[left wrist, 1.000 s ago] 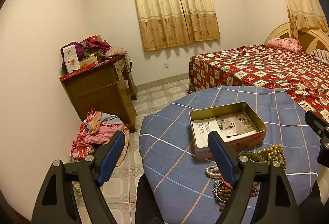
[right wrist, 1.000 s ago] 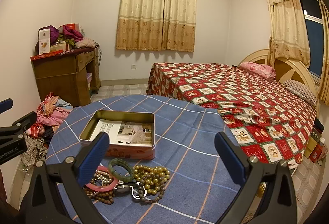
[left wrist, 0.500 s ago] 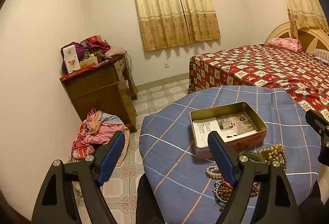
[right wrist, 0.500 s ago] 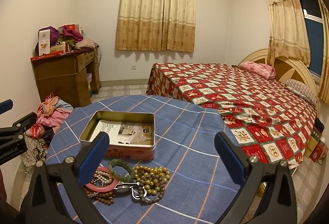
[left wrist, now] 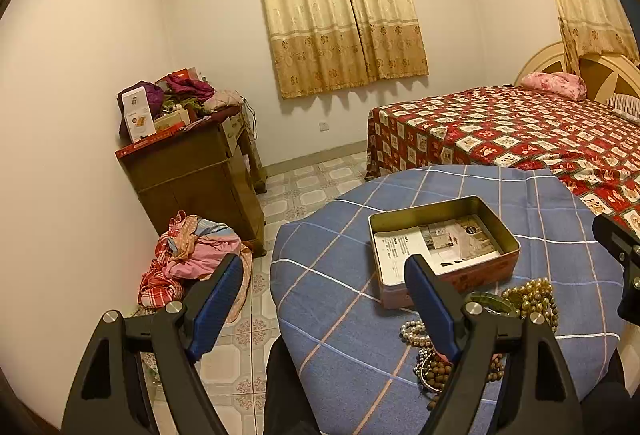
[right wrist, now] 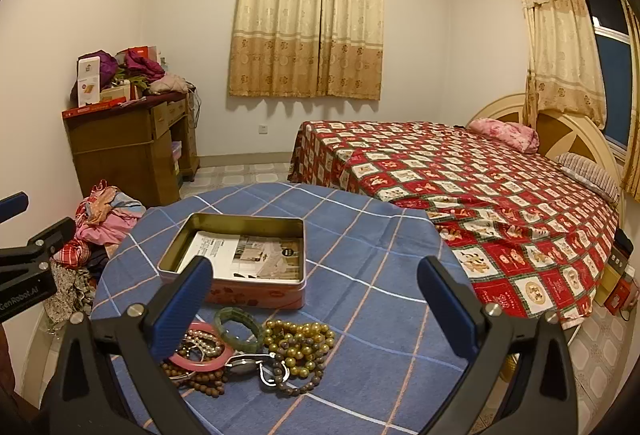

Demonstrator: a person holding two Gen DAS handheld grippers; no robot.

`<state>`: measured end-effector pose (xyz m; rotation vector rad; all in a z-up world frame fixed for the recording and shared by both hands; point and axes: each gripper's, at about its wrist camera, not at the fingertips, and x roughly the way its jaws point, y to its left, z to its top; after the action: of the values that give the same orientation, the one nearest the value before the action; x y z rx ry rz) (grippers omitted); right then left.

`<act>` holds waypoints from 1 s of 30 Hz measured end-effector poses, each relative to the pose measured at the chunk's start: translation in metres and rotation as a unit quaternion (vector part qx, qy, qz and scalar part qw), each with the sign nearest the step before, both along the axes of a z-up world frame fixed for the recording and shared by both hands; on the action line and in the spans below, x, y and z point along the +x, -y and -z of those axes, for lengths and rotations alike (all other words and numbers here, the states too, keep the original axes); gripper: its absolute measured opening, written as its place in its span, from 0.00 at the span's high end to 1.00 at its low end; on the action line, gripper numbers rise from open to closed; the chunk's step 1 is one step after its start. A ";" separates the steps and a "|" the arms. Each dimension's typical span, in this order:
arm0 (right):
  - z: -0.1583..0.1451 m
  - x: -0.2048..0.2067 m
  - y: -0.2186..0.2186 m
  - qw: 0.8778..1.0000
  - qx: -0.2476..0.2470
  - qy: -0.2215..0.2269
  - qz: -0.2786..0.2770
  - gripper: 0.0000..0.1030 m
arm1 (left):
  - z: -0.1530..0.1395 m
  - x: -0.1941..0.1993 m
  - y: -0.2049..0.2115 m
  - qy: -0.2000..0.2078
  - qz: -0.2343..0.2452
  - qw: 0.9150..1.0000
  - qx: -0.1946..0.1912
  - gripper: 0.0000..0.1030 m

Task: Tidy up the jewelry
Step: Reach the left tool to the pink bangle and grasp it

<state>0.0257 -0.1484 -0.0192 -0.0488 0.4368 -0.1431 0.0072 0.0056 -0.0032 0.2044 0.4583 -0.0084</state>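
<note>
An open metal tin (right wrist: pixel 240 255) with a printed sheet inside stands on the round table's blue plaid cloth (right wrist: pixel 360 235); it also shows in the left wrist view (left wrist: pixel 444 247). In front of it lies a jewelry pile: a green bangle (right wrist: pixel 239 323), a pink bangle (right wrist: pixel 202 359), yellow-green beads (right wrist: pixel 300 339), brown wooden beads (right wrist: pixel 200 381) and a metal clasp (right wrist: pixel 272 373). My right gripper (right wrist: pixel 316 299) is open and empty, held above the pile. My left gripper (left wrist: pixel 324 299) is open and empty at the table's left edge, left of the pile (left wrist: pixel 520 299).
A bed with a red patterned cover (right wrist: pixel 480 187) stands to the right of the table. A wooden dresser (right wrist: pixel 128 147) piled with clothes and boxes stands at the left wall. A heap of clothes (right wrist: pixel 100 219) lies on the tiled floor beside the table.
</note>
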 end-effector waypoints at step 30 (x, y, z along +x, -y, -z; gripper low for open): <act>0.093 0.040 0.024 0.991 0.041 -0.123 -0.015 0.21 | 0.102 0.045 0.024 -0.110 0.042 0.993 -0.015 0.20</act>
<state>0.0652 -0.1725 -0.1123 0.0091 0.6866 -0.0896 0.0524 -0.0183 -0.1049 0.1936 0.6679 -0.1218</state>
